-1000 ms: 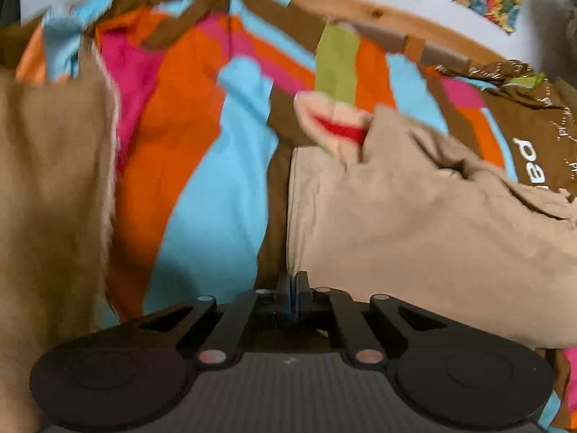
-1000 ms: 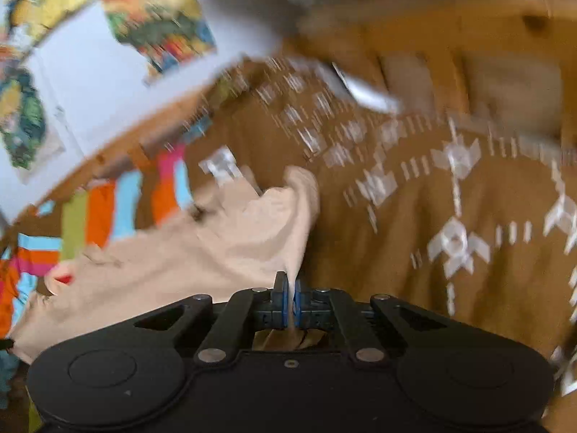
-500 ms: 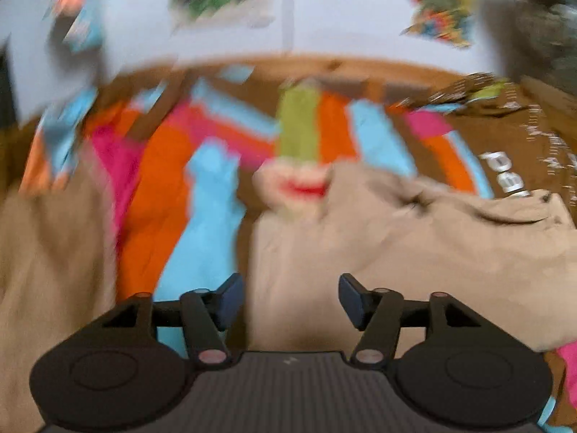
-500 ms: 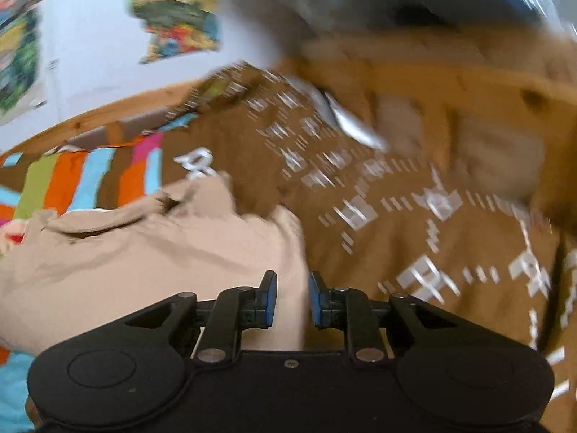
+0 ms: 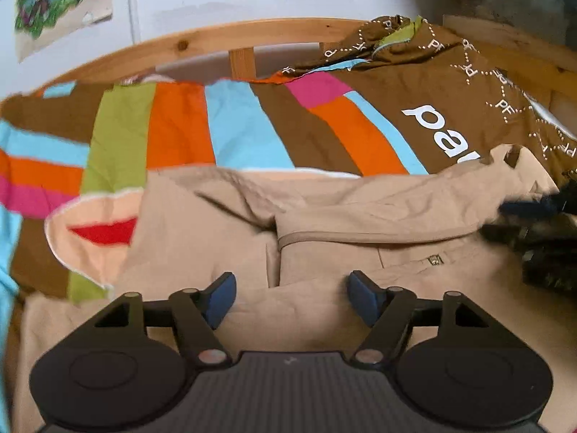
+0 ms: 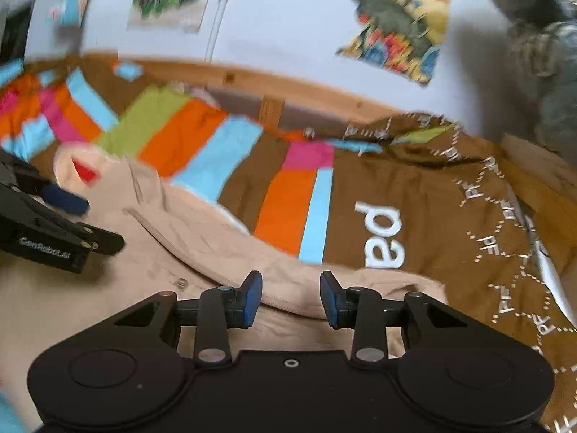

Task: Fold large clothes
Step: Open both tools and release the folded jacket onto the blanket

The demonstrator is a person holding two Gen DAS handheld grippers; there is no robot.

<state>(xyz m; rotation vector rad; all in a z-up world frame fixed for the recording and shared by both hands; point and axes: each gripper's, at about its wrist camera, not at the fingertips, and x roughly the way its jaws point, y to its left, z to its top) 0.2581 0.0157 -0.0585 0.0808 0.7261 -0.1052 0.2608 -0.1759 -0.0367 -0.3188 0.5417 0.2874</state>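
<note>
1. Both claws were angled down over the beige garment (image 5: 360,216), which was spread on the bed's striped cover (image 5: 249,126).
2. The left claw (image 5: 290,297) was seen opening, nothing pinched between its pads.
3. The right claw (image 6: 290,299) was opening too, with cloth beneath it, ungripped.
4. Bare cover was left up to the wooden bed rail (image 5: 216,38).

Beige cotton garment, large, jacket-like (image 5: 324,216): lies spread across striped multicolour bed cover, partly folded, upper layer doubled over lower. Fabric creased and rumpled, not flat. Seamed band edge runs across middle. Small metal snap or button visible on front panel. Pale lining with red patch exposed at one end. Far end bunched, slightly raised. Garment type not certain.
</note>
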